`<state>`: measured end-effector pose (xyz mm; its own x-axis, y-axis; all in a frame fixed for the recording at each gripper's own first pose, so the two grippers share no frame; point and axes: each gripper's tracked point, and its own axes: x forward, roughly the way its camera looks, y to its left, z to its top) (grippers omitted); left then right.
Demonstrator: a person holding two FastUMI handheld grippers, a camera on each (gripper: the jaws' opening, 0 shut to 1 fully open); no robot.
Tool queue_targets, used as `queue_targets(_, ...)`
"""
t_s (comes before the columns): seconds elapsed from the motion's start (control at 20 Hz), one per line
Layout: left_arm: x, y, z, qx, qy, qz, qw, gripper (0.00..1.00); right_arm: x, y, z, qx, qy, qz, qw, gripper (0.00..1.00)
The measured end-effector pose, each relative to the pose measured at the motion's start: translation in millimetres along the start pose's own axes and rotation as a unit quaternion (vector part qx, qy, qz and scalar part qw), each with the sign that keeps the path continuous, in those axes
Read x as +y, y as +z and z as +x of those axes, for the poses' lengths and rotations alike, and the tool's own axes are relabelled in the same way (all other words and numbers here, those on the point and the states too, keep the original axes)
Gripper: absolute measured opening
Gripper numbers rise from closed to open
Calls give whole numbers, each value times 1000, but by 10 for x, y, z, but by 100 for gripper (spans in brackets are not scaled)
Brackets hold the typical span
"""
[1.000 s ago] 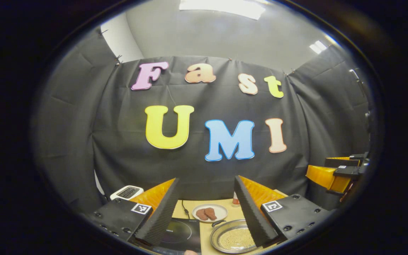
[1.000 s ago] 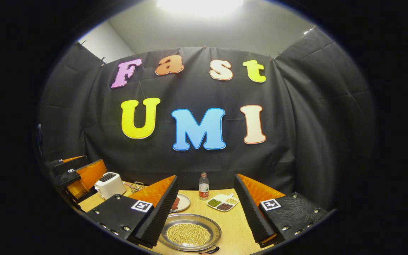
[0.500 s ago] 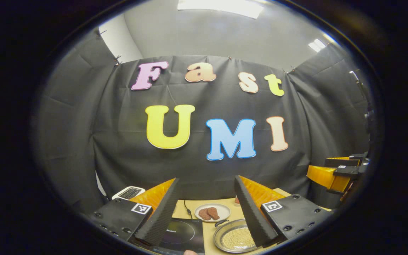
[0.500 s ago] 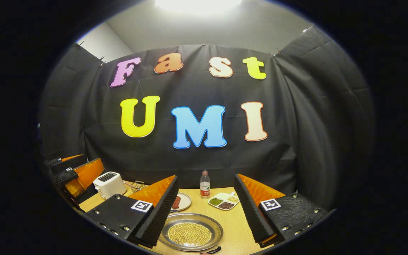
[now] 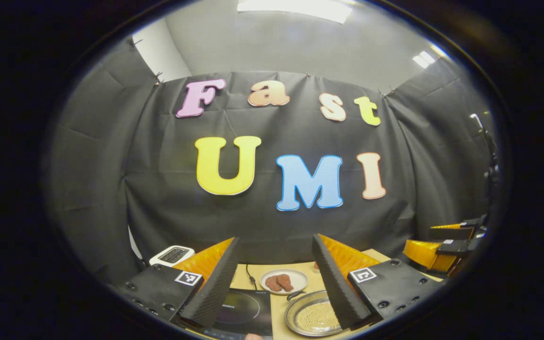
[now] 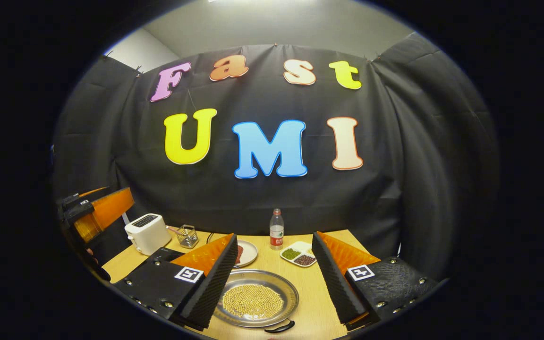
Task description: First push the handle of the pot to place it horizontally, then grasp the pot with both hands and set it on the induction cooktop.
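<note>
Steel pot waits between the right gripper's spread fingers; nudging its near-rim handle sideways looks best; left gripper also spread.

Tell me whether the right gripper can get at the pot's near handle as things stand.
Probably yes. The right gripper is open, hanging above the pot, and the dark handle lies on bare table at the pot's near rim, with nothing standing between them. The plates and bottle sit farther back.
</note>
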<state>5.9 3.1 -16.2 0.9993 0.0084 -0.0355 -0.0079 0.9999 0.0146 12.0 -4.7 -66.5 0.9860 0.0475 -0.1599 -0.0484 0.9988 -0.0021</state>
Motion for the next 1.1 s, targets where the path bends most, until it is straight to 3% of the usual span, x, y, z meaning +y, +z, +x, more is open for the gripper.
queue_targets(0.2,-53,0,-23,1,-3,-5,1000,98,-13,-446,18,56,11,6,998,95)
queue_targets(0.3,-80,-31,-27,3,-6,-1,1000,99,-28,-683,11,90,13,13,996,89)
queue_targets(0.35,-100,-60,-26,7,-9,0,1000,97,-62,-825,10,106,10,17,994,75)
queue_targets(0.45,-121,-116,-17,12,-14,1,1000,94,-106,-1041,-13,136,0,21,991,60)
queue_targets(0.5,-130,-131,-14,14,-16,2,1000,93,-115,-1145,-31,150,-3,23,988,48)
queue_targets(0.55,-149,-152,-15,17,-18,3,1000,93,-81,-1277,-28,166,4,24,986,41)
queue_targets(0.65,-166,-182,-2,22,-22,5,999,93,-81,-1495,-72,200,4,13,980,40)
queue_targets(0.7,-171,-202,6,25,-23,7,999,93,-85,-1603,-42,211,6,12,977,2)
queue_targets(0.75,-159,-217,-1,27,-23,9,999,93,-76,-1655,-72,223,10,11,975,9)
queue_targets(0.8,-145,-223,-12,28,-22,10,999,98,-77,-1826,-45,238,8,13,971,0)
queue_targets(1.1,-29,-320,21,39,-11,8,999,100,72,-2335,-216,342,39,31,938,4)
